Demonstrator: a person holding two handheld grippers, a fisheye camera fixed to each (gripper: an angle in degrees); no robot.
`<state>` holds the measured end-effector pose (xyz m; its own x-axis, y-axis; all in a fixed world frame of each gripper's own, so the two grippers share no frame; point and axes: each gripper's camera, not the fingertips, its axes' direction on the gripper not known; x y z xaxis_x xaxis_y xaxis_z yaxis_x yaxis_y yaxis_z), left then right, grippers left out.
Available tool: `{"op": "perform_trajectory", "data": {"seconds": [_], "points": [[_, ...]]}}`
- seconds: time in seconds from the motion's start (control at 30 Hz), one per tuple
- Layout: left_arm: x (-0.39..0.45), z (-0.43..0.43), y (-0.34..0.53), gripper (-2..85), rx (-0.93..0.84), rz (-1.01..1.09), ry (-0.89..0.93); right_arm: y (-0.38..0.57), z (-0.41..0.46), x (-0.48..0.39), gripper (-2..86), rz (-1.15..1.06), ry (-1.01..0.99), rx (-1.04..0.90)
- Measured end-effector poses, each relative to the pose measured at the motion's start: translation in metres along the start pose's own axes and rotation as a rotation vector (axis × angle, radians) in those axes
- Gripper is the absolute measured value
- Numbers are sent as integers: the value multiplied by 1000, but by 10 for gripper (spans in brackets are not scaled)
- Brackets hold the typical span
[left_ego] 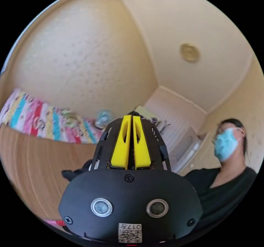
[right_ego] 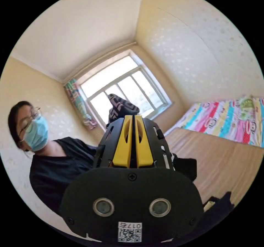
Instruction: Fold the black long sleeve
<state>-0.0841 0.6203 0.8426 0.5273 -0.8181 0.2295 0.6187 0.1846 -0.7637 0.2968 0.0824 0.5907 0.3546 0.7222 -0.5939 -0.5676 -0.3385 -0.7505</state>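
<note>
A dark, soft fabric with a pale angular pattern (right_ego: 119,105) pokes up just beyond the tips of the right claw (right_ego: 132,117) at the centre of the right gripper view, bunched into a blunt peak; whether it is part of the black long sleeve cannot be told. The claw's two smooth yellow plastic jaws stand pressed together, with the cloth apparently caught between them at the tips. More limp black cloth (right_ego: 220,203) hangs at the lower right of that view, beside the matte black housing. Its full shape and long axis are hidden.

In the left gripper view, the left claw (left_ego: 131,117) is likewise clenched, yellow jaws nearly touching; a small dark scrap (left_ego: 134,113) shows at the tips, too small to identify.

A wood-grain surface (right_ego: 228,161) spreads at the right of the right gripper view, bordered by a bright striped cartoon-print cloth (right_ego: 231,123). A person in a black top (right_ego: 60,161) and a light blue mask sits at the left, before a white-framed window (right_ego: 123,87). The walls bear a faint dotted pattern, and a round gold ceiling fitting (left_ego: 189,52) shows at the upper right of the left gripper view.
</note>
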Motion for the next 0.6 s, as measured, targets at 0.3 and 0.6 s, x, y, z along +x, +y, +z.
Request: {"op": "perform_trajectory", "data": {"seconds": [0.3,0.6], "points": [[17,-24,8,-10,24,112,-22,45,-66,-21,15,-238,-203,314],[1,18,33,-5,-244,85,6,98,-120,-74,16,-495,-145,573]]}}
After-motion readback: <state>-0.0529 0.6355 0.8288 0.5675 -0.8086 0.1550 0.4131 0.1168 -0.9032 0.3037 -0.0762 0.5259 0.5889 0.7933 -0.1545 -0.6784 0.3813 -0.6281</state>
